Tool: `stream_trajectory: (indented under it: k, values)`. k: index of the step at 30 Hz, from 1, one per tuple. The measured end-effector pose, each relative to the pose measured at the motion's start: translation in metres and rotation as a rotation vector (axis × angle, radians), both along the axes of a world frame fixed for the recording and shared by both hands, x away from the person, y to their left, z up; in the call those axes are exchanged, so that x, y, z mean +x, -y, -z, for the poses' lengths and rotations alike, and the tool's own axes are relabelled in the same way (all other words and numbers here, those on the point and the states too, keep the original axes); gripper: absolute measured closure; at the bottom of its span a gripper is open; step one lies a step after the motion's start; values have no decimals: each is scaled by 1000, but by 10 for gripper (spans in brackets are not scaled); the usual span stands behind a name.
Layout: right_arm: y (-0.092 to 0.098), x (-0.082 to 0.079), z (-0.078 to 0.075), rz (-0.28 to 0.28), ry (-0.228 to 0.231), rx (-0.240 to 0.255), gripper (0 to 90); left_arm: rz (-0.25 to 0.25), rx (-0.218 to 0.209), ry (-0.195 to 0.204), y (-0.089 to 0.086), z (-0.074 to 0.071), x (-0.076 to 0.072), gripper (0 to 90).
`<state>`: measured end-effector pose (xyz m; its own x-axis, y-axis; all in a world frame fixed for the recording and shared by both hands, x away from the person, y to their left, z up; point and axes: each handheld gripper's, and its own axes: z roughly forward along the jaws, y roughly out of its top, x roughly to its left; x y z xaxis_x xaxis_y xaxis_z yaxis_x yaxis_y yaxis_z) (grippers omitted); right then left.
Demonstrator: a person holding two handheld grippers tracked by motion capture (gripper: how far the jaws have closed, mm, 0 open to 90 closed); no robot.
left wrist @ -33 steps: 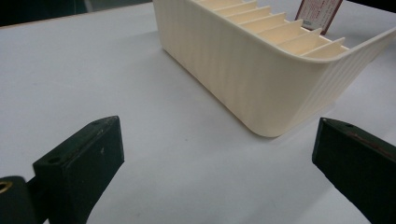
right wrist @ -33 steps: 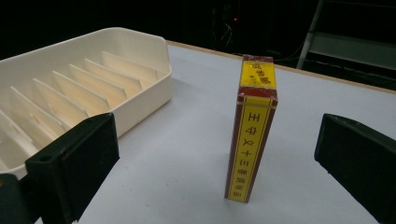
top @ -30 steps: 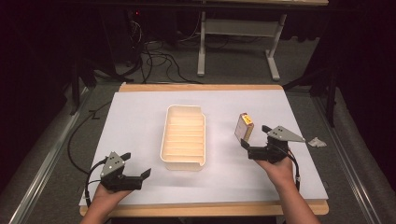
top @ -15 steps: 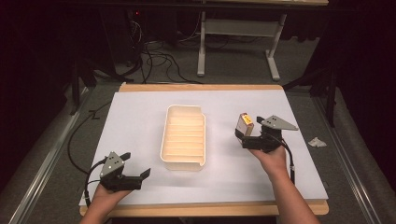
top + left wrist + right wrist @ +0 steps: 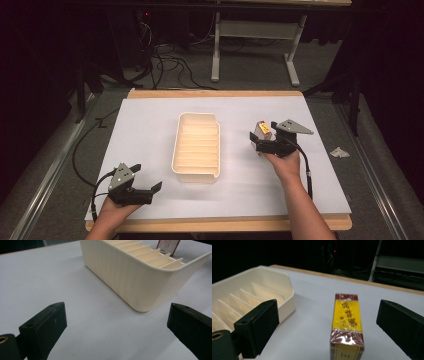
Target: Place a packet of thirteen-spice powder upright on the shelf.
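Yellow-topped box (image 5: pixel 347 322) stands upright on the counter (image 5: pixel 150 130), just right of the tray (image 5: pixel 196 146). My right gripper (image 5: pixel 264 140) straddles it, jaws open and just been closing, ready to grip. My left gripper (image 5: pixel 142 187) rests open.

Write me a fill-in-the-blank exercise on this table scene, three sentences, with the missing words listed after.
1. The small box with the yellow label stands between the open jaws of the ____ claw.
2. The cream tray with ribbed dividers holds ____ boxes.
3. The left claw hovers open over the white table cover, on the tray's ____ side in the high view.

Missing words: right; no; left
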<state>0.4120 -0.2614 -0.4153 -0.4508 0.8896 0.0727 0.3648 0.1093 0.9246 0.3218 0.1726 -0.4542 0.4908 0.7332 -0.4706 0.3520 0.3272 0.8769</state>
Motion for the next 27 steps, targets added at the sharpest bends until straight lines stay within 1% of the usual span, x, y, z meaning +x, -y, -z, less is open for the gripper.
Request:
stream_trajectory:
  k: [1, 2, 3, 5, 7, 8, 9, 10, 12, 14, 16, 17, 20, 21, 22, 24, 25, 26, 27]
  values:
    - [1, 0, 6, -2, -13, -3, 52, -1, 1, -1, 0, 0, 0, 30]
    - [1, 0, 6, -2, -13, -3, 52, -1, 0, -2, 0, 0, 0, 30]
    - [1, 2, 10, 0, -42, -9, 53, 0, 3, -3, 1, 1, 0, 31]
    - [1, 2, 12, 2, -39, -8, 67, 3, 4, -4, 1, 1, 0, 31]
    - [1, 0, 15, 15, -21, -10, 106, 1, -1, -2, 2, 0, 0, 31]
    - [2, 0, 15, 21, -22, -15, 113, 3, 7, -2, 2, 1, 0, 31]
    - [4, 0, 16, 27, -28, -10, 124, 5, 9, -3, 2, 1, 0, 31]
    - [7, 1, 17, 34, -28, 8, 149, 6, 4, -5, 3, 1, -1, 31]
    - [8, 1, 17, 35, -23, 12, 158, 8, 7, -4, 3, 1, 0, 31]
    - [8, 1, 17, 40, -13, 2, 189, 5, 4, -5, 3, 2, 0, 31]
    - [9, 1, 18, 48, -12, 5, 225, 9, 9, -6, 3, 2, 0, 31]
    - [9, 1, 19, 56, -8, 13, 261, 7, 8, -3, 2, 2, 0, 31]
    - [7, 1, 19, 61, -7, 4, 283, 4, 2, -5, 2, 1, 0, 32]
    - [6, 0, 20, 59, -3, -3, 302, 4, 5, -5, 2, 1, 0, 32]
    - [5, 0, 20, 73, 1, -10, 342, 7, 8, -6, 2, 2, 0, 32]
    - [5, 0, 20, 79, -3, -7, 384, 6, 7, -6, 3, 2, 0, 32]
    - [5, 0, 20, 79, -3, -7, 384, 7, 7, -6, 3, 2, 0, 32]
    - [5, -1, 20, 81, -8, -5, 436, 7, 6, -6, 3, 2, 0, 33]
    - [5, -2, 20, 83, -7, -7, 448, 7, 7, -5, 3, 2, 0, 33]
